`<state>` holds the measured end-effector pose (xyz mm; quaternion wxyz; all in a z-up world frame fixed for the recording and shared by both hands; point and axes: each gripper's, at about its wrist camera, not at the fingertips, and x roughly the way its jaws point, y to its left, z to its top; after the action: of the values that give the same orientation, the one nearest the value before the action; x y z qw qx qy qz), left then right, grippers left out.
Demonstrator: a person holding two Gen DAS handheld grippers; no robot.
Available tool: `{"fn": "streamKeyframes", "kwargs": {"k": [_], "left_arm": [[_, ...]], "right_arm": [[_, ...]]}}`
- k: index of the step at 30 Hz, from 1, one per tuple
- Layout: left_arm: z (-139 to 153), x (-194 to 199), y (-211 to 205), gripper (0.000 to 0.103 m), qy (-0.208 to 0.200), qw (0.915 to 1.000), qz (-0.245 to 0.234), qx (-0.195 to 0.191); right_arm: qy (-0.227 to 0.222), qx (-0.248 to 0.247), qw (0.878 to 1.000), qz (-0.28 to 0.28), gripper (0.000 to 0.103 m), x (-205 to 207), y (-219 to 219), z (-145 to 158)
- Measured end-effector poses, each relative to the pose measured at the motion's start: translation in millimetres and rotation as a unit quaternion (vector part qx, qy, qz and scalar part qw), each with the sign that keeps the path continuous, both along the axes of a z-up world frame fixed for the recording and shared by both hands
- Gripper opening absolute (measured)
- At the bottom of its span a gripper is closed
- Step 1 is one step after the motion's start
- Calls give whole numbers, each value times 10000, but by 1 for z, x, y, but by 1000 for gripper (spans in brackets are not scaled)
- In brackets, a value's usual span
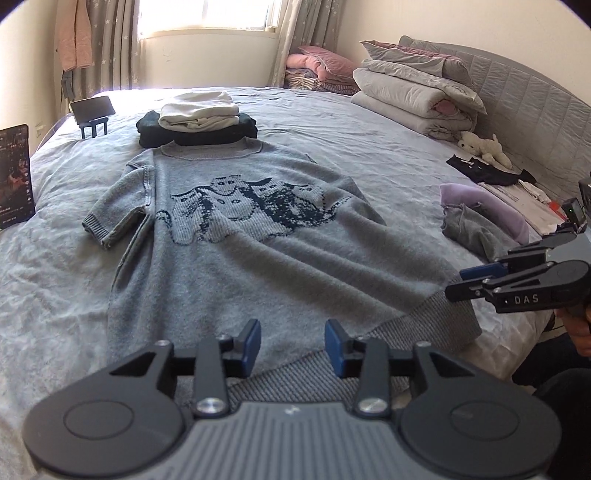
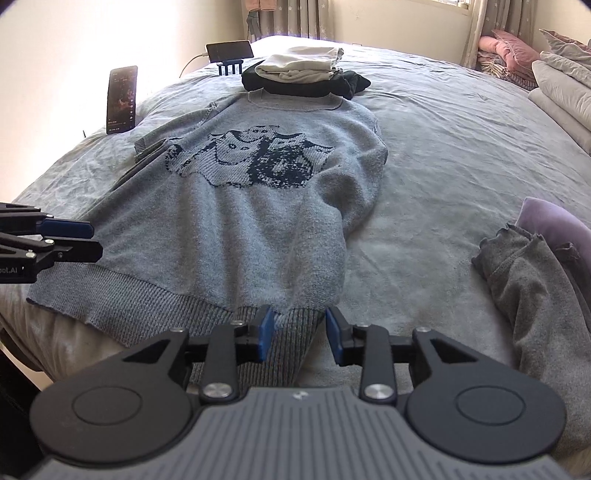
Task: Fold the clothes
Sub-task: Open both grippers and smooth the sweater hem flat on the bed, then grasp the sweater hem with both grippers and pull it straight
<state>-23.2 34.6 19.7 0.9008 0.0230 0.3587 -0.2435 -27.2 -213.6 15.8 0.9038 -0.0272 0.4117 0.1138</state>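
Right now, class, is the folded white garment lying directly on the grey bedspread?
No: the folded white garment rests on a folded dark garment, which separates it from the grey bedspread.

Blk grippers (image 1: 291, 347) – blue pads (image 1: 252, 343), silver screws – "DAS" mark

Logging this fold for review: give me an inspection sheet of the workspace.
Surface: bed with a wrinkled grey cover.
Job's things: grey cat sweater laid flat, its right sleeve folded in; folded stack beyond the collar.
Clutter: crumpled grey garment, plush toy, two phones.
Grippers: left gripper open over the hem; right gripper open around a ribbed cuff.
Cables: white cable at the far phone.
Surroundings: curtained window, piled bedding.
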Motion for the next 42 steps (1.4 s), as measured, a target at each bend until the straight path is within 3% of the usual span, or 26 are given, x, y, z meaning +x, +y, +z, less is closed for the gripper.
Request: {"fn": "streamKeyframes", "kwargs": {"k": [4, 7, 8, 9, 10, 16, 22, 25, 30, 32, 34, 42], "left_arm": [[-14, 10, -1, 42, -4, 9999, 131, -37], [-24, 12, 4, 51, -14, 9998, 189, 29], [-27, 13, 6, 56, -13, 9998, 211, 48], [-30, 14, 8, 58, 9, 9997, 240, 58], [-32, 15, 10, 59, 43, 9996, 271, 64], [-36, 16, 19, 60, 117, 9995, 284, 4], [-38, 18, 21, 60, 64, 9995, 292, 56], [-39, 18, 22, 60, 37, 9995, 296, 83], [-38, 20, 24, 60, 40, 9995, 315, 68], [-38, 20, 25, 60, 50, 9994, 330, 50], [-38, 20, 25, 60, 48, 9994, 343, 48], [-35, 19, 28, 60, 13, 9990, 448, -7]], "right_arm": [[124, -166, 9998, 9, 35, 18, 8, -9], [191, -271, 9994, 93, 35, 29, 13, -13], [188, -281, 9994, 111, 31, 32, 14, -14], [172, -296, 9993, 141, 19, 35, 16, -14], [138, -323, 9993, 154, 14, 38, 18, -14], [-270, -271, 9987, 348, 9, 49, 43, -2], [-212, 31, 9983, 544, 10, 76, 71, -11], [-91, 183, 9983, 552, 19, 85, 79, -18], [-226, 529, 9950, 817, 20, 82, 88, -15], [-350, 779, 9920, 933, 23, 77, 87, -8], [-423, 1036, 9890, 967, 34, 73, 82, -2], [-418, 1541, 9856, 562, 34, 66, 52, 9]]}}
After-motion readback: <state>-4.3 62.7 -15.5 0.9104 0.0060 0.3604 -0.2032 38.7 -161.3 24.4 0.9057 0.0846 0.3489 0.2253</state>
